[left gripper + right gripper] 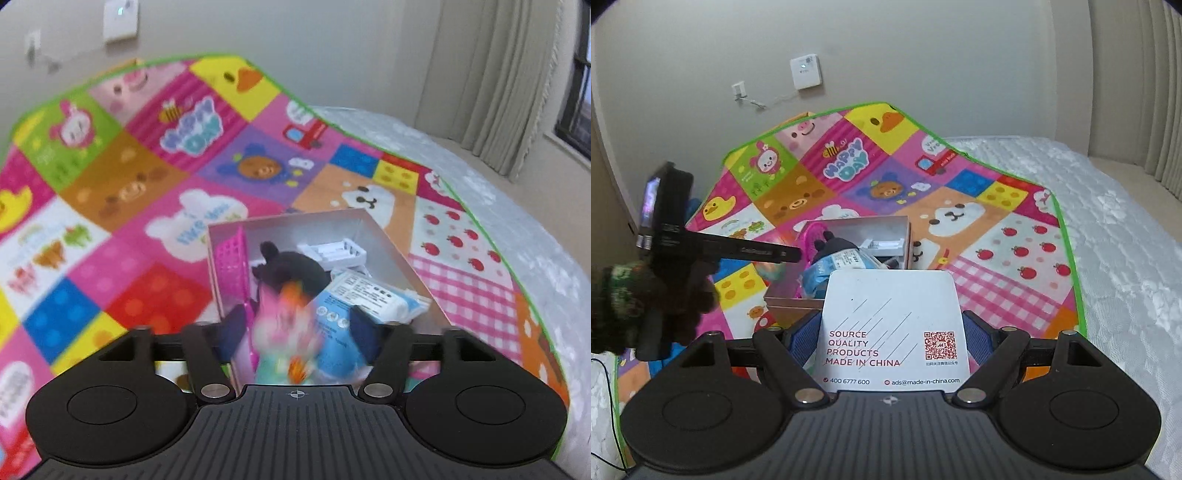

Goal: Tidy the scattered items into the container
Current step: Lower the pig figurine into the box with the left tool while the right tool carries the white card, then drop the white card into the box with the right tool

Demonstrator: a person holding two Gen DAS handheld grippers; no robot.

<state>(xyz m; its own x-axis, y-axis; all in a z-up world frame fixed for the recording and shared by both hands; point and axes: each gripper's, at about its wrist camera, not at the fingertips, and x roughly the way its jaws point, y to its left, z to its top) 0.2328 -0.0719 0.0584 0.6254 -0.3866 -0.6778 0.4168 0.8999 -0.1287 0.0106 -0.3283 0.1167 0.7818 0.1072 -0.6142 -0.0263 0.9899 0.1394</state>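
White card (892, 325) is sitting clamped in the right jaws, heading boxward; left jaws are parting, dropping a pink toy (284, 332) into the box (402, 254).

Dim, fisheye-warped, left view motion-blurred.

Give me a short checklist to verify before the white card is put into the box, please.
1. White card held between the right gripper's jaws: ok.
2. Box in view, open at the top: ok.
3. Free room in the box for the card: not ok; black plush, blue packet and pink basket fill much of it.
4. Left gripper clear of the box: not ok, it is over it.
5. Colourful toy released from the left jaws: cannot tell, blurred.
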